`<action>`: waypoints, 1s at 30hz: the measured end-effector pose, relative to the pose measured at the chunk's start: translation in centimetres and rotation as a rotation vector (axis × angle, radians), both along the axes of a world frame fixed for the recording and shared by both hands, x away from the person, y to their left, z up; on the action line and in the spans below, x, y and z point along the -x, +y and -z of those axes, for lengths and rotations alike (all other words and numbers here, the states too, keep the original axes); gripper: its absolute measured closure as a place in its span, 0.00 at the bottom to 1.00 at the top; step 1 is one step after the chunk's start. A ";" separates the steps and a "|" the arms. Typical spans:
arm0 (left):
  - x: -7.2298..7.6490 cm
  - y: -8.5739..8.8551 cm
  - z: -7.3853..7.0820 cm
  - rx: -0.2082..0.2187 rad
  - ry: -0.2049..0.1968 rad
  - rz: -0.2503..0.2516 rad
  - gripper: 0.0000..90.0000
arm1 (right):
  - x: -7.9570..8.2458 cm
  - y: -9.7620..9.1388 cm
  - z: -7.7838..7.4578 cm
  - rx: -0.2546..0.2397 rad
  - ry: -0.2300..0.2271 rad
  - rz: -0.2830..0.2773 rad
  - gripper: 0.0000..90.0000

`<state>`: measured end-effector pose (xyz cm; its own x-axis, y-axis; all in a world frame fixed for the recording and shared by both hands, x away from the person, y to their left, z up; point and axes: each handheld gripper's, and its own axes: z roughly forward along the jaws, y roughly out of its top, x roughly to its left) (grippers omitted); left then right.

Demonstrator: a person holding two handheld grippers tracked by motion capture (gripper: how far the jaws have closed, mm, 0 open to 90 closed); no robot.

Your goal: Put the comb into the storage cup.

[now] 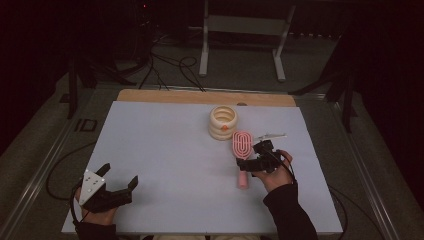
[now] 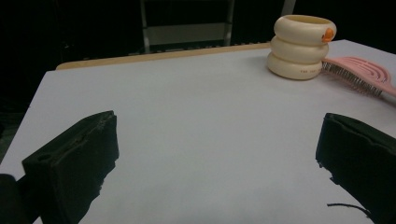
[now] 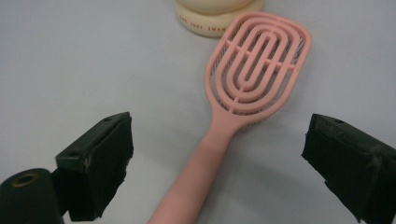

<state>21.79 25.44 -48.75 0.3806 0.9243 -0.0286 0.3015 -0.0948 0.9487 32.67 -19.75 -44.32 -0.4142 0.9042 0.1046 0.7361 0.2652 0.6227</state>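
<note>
The pink hairbrush (image 3: 254, 70) lies flat on the white table (image 1: 165, 150), bristles down, right of centre. Its oval head is vented with concentric slots; a straight handle runs toward the person. The head tip sits just beside a cream stacked-ring container (image 1: 223, 122). The right gripper (image 3: 219, 163) hovers over the handle, jaws spread wide, one either side, not touching. The left gripper (image 1: 119, 179) rests near the front-left corner, jaws spread.

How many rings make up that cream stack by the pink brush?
3. The cream rings sit one on another at the table's far side: bottom, middle, and a top one bearing an orange mark, just beyond the pink brush head.
</note>
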 end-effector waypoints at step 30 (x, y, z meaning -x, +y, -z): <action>0.0 0.0 0.0 0.001 0.001 0.000 0.00 | -2.4 1.5 2.6 0.085 0.121 0.071 0.12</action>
